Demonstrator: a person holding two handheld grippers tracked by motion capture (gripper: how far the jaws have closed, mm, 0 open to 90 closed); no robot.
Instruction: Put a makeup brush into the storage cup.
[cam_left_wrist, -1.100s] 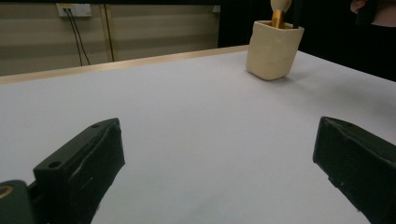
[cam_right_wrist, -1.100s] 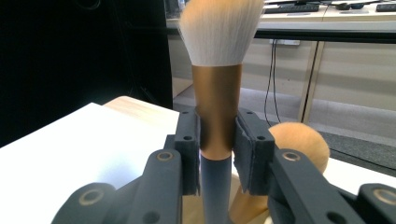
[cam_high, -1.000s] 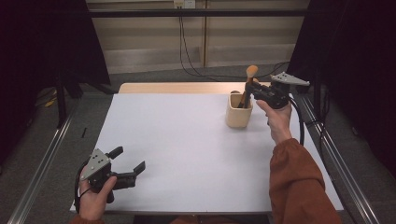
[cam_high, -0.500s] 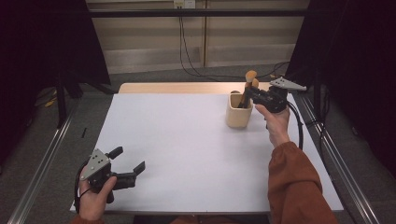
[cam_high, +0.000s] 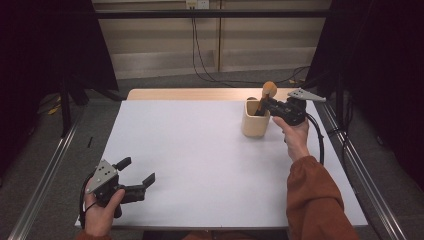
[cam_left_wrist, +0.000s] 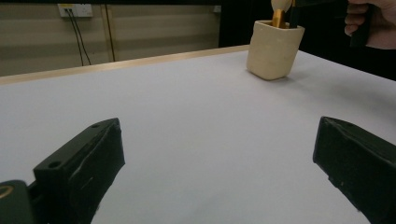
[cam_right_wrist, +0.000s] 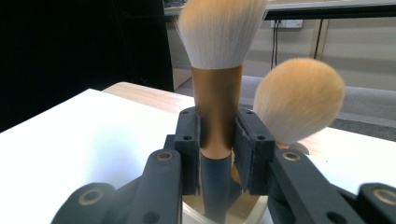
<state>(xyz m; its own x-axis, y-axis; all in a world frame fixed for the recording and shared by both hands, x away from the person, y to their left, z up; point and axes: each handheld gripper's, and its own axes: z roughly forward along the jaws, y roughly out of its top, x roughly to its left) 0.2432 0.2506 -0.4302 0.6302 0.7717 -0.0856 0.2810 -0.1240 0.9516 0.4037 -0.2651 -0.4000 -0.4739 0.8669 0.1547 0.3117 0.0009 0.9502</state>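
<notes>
— What have you got in your right gripper?

— A makeup brush. My 2 jaws are clamped on its copper-coloured ferrule, 1 pad on each side, with the white bristle head standing above them and the dark handle running down below.

— And where is that brush on the table?

— Its handle goes down into the beige cup, which sits on the far right part of the white table. From the high view my right gripper is level with the cup's mouth, reaching in from the right, with my right hand behind it.

— Is there anything else in the cup?

— Yes, a 2nd brush with a rounder, peach-tinted head. It stands just beside the 1 I hold, on its right in the right gripper view. Whether the 2 heads touch I cannot tell.

— And your left gripper?

— It lies low at the near left corner of the table, in my left hand, well apart from the cup. Its jaws are spread wide with only bare table between them. In the left gripper view the cup stands far off at the upper right.
</notes>
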